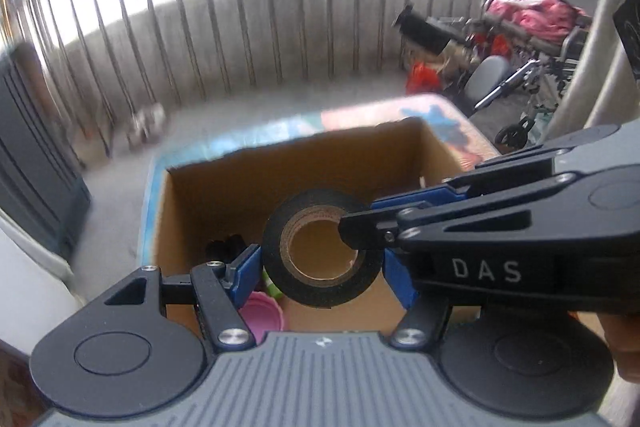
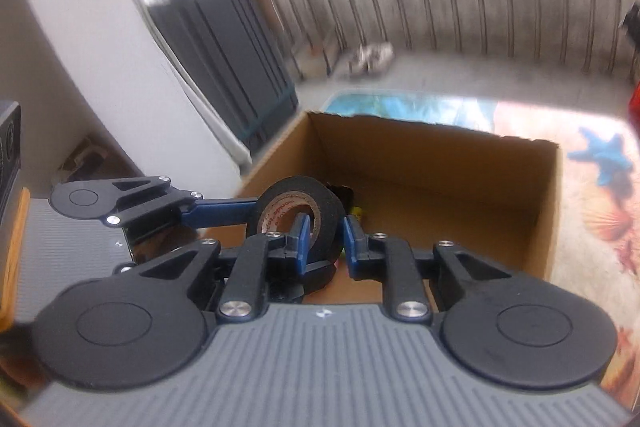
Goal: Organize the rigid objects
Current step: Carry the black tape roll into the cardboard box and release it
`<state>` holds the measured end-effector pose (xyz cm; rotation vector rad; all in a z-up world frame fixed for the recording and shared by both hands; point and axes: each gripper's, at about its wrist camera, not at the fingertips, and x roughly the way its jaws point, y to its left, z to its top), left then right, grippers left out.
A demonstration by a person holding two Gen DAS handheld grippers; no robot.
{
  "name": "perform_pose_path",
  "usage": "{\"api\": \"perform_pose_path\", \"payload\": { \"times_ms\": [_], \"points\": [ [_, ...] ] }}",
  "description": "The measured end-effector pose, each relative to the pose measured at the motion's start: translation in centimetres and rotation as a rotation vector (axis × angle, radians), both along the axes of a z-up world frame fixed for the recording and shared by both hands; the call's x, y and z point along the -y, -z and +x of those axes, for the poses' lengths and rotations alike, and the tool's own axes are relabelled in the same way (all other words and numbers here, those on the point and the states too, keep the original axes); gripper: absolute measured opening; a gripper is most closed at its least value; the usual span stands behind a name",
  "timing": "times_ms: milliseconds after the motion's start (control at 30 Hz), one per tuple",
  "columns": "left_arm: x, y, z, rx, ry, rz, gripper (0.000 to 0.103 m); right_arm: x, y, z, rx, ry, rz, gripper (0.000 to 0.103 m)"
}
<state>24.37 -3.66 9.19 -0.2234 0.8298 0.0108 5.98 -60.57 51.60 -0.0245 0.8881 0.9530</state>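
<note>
Risk: tape (image 1: 320, 251) gripped two ways at once. Left tool (image 1: 322, 263) clamped across roll's outer faces; right tool (image 2: 324, 241) pinching roll wall, one finger through core. Uneven release or tools pulling apart → roll twists, slips, falls outside box (image 1: 224, 195).

Tape in air over open box, above pink lid (image 1: 262, 315) and dark bits inside (blurred, prob. small items).

Pose: both tools angled down toward box; right crossing in from left's right side, nearly side-on.
</note>
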Motion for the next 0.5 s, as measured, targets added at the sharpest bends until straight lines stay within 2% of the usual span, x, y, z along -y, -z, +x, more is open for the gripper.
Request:
{"api": "perform_pose_path", "payload": {
  "times_ms": [133,267,500],
  "points": [
    [-2.3,3.5,5.4,-0.13,0.002,-0.098,0.067,-2.4,2.9,6.3,-0.144,-0.012,-0.066,0.017],
    [-3.7,6.3,9.1,-0.22,-0.017,-0.149,0.067,-4.4,5.8,10.5,-0.238,-0.028,-0.104,0.017],
    [-4.6,9.7,12.0,-0.301,-0.069,-0.148,0.067,-6.7,9.4,13.6,-0.279,-0.064,-0.162,0.016]
  ]
}}
